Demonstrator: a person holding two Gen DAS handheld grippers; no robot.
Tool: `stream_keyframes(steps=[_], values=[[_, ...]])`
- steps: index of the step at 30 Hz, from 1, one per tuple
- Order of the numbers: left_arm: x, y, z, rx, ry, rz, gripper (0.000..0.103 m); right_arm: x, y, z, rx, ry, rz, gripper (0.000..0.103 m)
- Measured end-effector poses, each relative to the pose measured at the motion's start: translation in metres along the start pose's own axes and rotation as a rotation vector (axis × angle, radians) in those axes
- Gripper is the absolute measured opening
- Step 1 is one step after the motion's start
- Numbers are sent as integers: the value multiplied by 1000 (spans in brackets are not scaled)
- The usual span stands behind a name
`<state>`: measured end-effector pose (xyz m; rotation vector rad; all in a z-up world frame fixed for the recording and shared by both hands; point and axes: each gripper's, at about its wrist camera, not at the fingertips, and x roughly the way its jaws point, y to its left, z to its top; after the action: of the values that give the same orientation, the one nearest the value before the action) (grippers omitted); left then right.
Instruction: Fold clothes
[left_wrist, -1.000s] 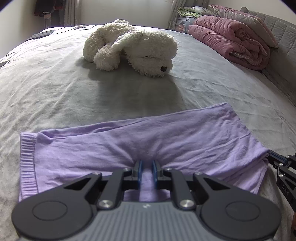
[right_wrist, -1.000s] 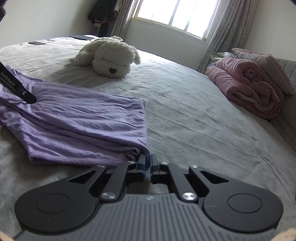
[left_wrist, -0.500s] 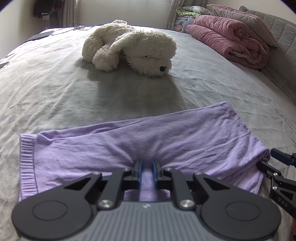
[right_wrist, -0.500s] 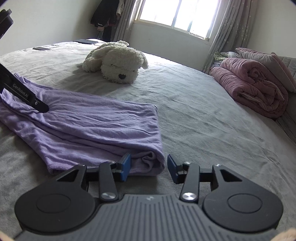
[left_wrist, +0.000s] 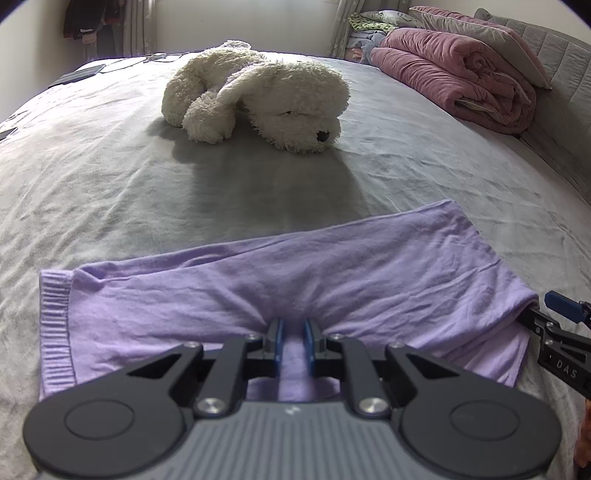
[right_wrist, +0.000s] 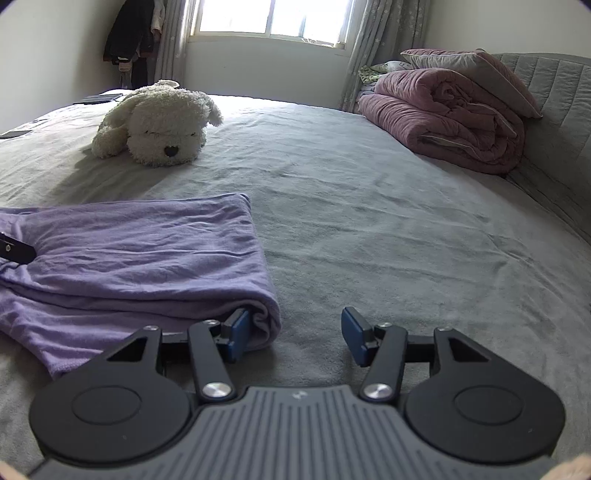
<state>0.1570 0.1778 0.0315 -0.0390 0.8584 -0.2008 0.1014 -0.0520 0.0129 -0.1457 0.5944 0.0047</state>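
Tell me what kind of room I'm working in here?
Almost certainly a bedroom: the purple garment lies on a wide bed with a grey sheet, a rolled pink duvet sits by the padded headboard, and a plush dog rests nearby.

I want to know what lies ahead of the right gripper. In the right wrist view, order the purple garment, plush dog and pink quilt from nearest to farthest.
1. purple garment, at the left finger.
2. plush dog, far left.
3. pink quilt, far right by the headboard; close to the dog.

bed (left_wrist: 110, 177) | grey sheet | on it: purple garment (left_wrist: 295, 280), plush dog (left_wrist: 266, 96), pink quilt (left_wrist: 454, 77)
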Motion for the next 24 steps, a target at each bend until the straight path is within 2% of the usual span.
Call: stream_keyframes(steps=[2, 5, 9, 14, 19, 24], values=[[0, 1, 0, -2, 0, -3, 13, 3, 6, 1, -77, -10, -6, 56], [0, 1, 0, -3, 2, -7, 13, 6, 1, -3, -187, -24, -116, 57], [0, 0, 0, 11, 0, -1, 13, 5, -18, -8, -209, -16, -52, 60], [1, 1, 0, 12, 1, -2, 13, 4, 8, -15, -525, -67, -97, 60], [1, 2, 0, 6, 4, -9, 13, 1, 1, -12, -571, -68, -60, 61], [1, 5, 1, -13, 8, -21, 13, -2, -8, -8, -481, -41, -34, 63]])
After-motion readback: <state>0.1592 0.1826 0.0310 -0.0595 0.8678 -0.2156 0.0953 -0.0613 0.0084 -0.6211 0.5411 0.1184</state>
